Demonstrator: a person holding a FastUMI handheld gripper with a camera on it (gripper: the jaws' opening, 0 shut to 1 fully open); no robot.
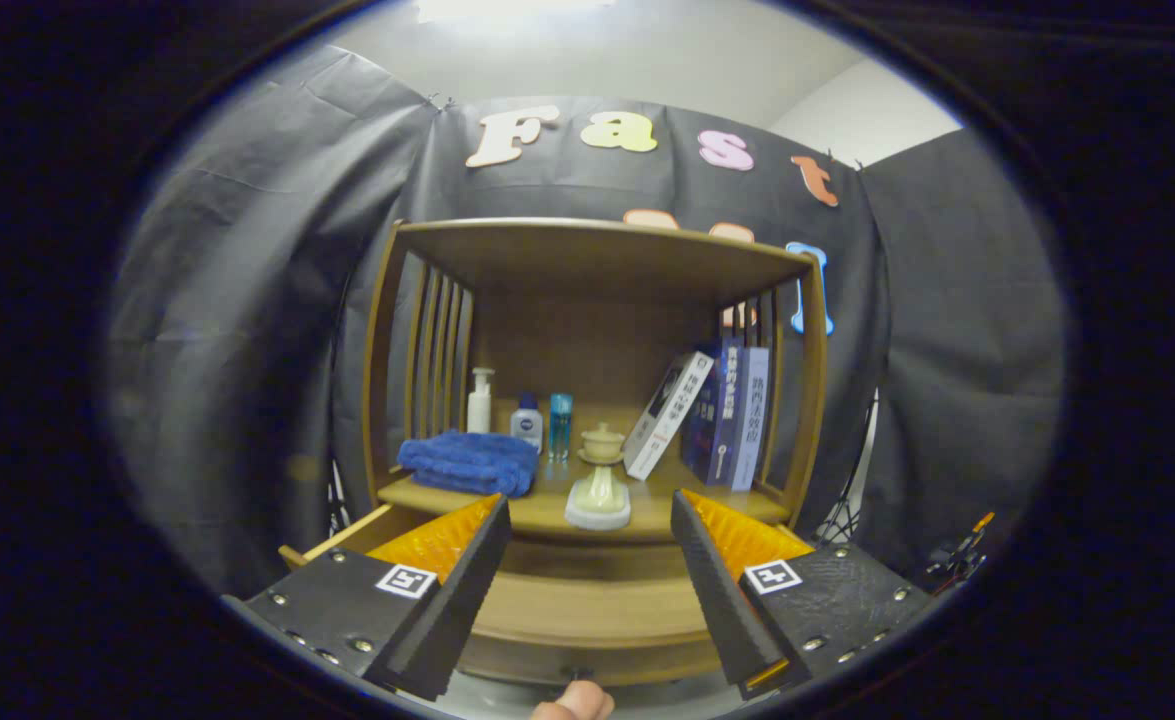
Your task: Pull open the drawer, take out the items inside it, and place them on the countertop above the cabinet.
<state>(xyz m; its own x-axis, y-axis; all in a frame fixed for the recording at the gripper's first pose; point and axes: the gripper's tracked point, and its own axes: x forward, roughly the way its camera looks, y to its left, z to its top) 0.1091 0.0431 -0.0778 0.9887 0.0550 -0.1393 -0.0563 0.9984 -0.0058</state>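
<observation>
The wooden cabinet's drawer (587, 610) stands pulled out below the countertop (547, 512), its knob (577, 673) at the near edge. What I see of its inside is bare wood. My gripper (589, 503) hovers open above the drawer, with nothing between its fingers. Just beyond the fingertips, a cream bell-shaped piece (598, 497) stands upright at the countertop's front edge. Behind it is a cream lidded cup (603, 443).
A folded blue towel (469, 462) lies at the countertop's left, with a white pump bottle (480, 400), a blue-capped bottle (526, 420) and a teal bottle (560, 424) behind it. Books (725, 415) lean at the right. A fingertip (575, 703) shows near the knob.
</observation>
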